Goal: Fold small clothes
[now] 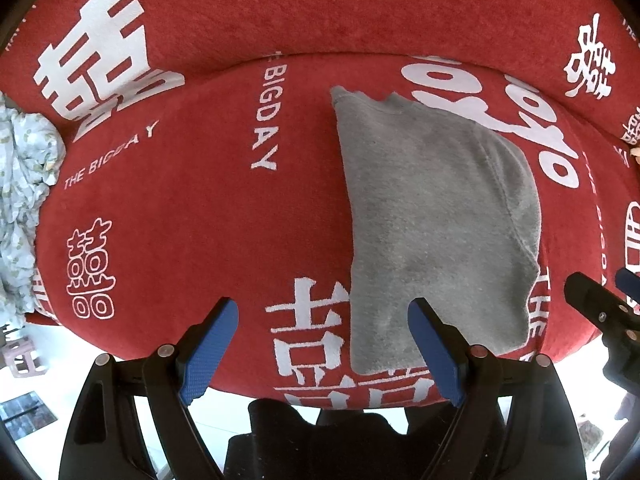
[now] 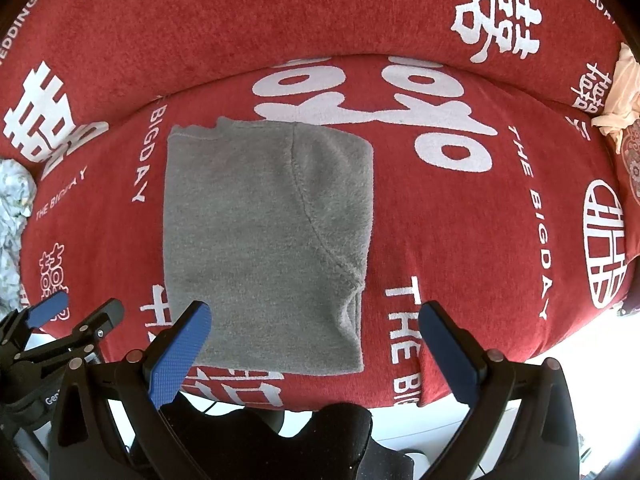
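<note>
L gripper: jaws spread wide, nothing betw. blue pads, pointing down over red cover w/ white characters and "THE BIGDAY" print. In L wrist view its R-side pad overlaps the lower edge of the grey garment; contact or just above, can't tell.

R gripper: also wide, empty. In R wrist view its L-side pad sits over the garment's lower-left corner, R-side pad over bare red cover.

Grey garment: fleecy, folded into a rough rectangle, flat on the cover. Centre-right of frame in L view, centre-left in R view. Curved seam runs down its R part; layered edges visible at lower R corner.

Other: pale floral cloth bunched at L edge of frame, L view. Peach cloth at upper R, R view. L gripper also visible at lower L of R view.
</note>
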Tool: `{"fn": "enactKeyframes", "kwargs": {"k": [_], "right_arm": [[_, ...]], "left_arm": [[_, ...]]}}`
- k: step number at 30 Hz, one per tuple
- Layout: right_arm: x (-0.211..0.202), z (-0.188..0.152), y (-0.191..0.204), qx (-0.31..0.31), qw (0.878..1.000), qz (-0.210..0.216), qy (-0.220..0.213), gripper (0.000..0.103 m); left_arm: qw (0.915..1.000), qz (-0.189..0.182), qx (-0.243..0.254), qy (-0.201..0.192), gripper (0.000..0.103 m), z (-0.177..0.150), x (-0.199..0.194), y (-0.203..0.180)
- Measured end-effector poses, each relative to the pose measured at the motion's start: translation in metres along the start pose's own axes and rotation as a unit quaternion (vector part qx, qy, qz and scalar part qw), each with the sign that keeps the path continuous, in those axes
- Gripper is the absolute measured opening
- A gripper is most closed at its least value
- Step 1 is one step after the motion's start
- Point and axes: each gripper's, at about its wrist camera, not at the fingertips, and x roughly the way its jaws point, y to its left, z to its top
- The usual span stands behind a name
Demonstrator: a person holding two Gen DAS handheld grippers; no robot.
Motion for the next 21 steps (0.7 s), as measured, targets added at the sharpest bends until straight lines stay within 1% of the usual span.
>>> {"fn": "enactKeyframes", "kwargs": {"k": [7, 10, 16, 21], "right_arm": [[0.0008, 0.0001, 0.0006, -0.006, 1.0, 0.001, 0.001, 0.103], [0.001, -0.0002, 0.0006, -0.007, 1.0, 0.001, 0.001, 0.103], [0.0012, -0.0009, 0.0007, -0.006, 1.0, 0.001, 0.001, 0.103], [0.0014, -0.0013, 0.0006, -0.007, 1.0, 0.001, 0.001, 0.103]], "left_arm": [[1.0, 0.005, -0.001, -0.004, 0.088, -0.0012, 0.0, -0.0005], [1.0, 0.002, 0.001, -0.009, 0.088, -0.0023, -0.0006, -0.0004], [0.9996, 0.009, 0.003, -0.026, 0.088, -0.0023, -0.0042, -0.0022], [0.9998, 0.003, 0.0, -0.019, 0.088, -0.0008, -0.0021, -0.0012]]}}
